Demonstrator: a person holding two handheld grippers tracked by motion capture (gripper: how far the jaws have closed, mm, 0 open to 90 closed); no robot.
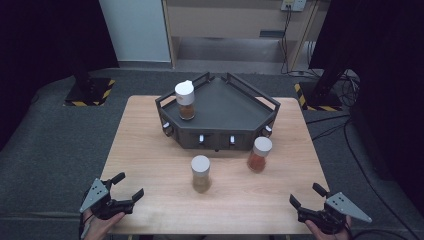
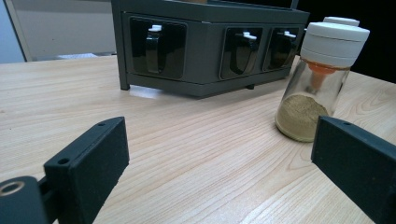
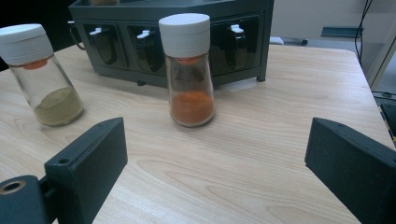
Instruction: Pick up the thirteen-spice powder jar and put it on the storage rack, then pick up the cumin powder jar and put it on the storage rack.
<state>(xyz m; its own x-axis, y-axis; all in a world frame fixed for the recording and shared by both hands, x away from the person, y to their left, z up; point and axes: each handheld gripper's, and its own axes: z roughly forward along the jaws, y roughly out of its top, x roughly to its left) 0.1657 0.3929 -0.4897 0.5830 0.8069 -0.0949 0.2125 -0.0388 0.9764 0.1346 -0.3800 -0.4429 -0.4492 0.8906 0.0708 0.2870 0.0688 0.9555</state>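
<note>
I'm looking across the tabletop past the dark rack at two upright jars standing in front of it. The orange-spice jar is sitting straight ahead of my right hand-held gripper, the greenish-spice jar ahead-right of my left hand-held gripper. Both are hanging released, gripping nothing.

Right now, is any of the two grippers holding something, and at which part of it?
Nothing is held. The left gripper and the right gripper both have open jaws with nothing between them; the spice jars stand apart on the table.
</note>
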